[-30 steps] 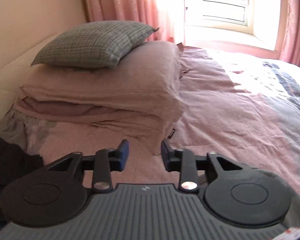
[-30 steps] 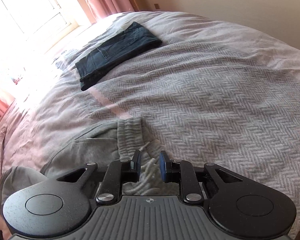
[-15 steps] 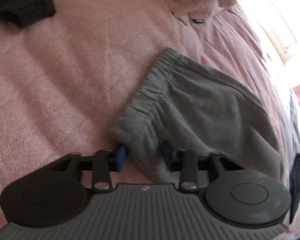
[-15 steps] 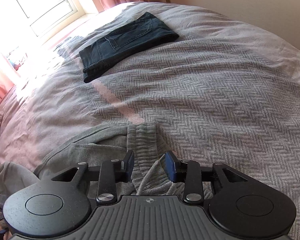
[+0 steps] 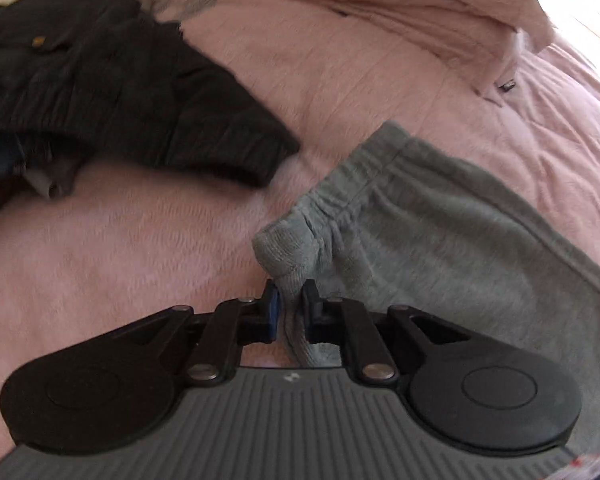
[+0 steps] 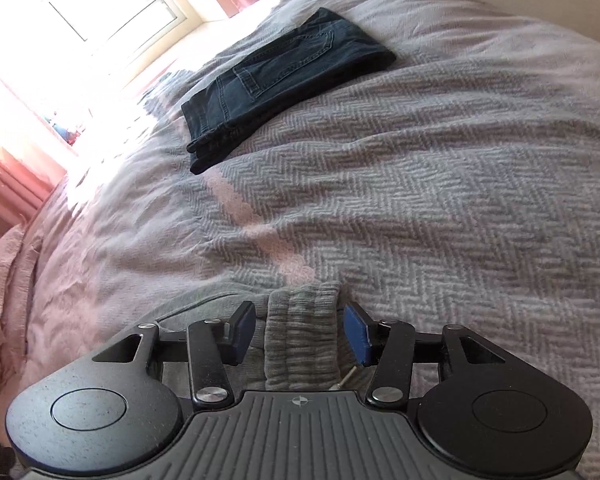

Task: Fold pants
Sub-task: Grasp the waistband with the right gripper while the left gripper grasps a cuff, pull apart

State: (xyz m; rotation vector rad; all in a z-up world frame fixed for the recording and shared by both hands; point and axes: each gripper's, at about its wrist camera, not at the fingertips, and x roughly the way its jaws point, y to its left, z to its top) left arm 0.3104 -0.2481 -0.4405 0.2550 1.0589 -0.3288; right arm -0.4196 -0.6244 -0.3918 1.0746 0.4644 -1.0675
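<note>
We have the grey sweatpants (image 5: pixel 440 232) lying on the pink bedspread (image 5: pixel 140 248), and everything else we place from them. The black garment (image 5: pixel 120 92) lies just beside their cuff end, on the side away from the window, close but apart from it. The folded jeans (image 6: pixel 288 80) sit well apart from the sweatpants, further up the bed toward the window (image 6: pixel 80 12).

Our left gripper (image 5: pixel 290 304) has its jaws drawn nearly together, pinching the corner of the ribbed cuff (image 5: pixel 292 248), which bunches up between the pads. Our right gripper (image 6: pixel 300 336) has just been opening its jaws; they now stand apart on either side of the elastic waistband (image 6: pixel 300 320), with the band between them but neither pad pressing it.

We judge the fabric soft, thick fleece: light, limp, and not slippery, so it drapes and sags wherever we leave it unsupported. Nothing about it is fragile, but it will not hold a crease on its own. The cuff and waistband are the firmest, thickest parts, so we take hold there, at the ends, and catch both layers together. A shallow pinch on a single layer could let the other layer slide and wrinkle. The soft bedding beneath may drag the cloth if we pull it flat.
</note>
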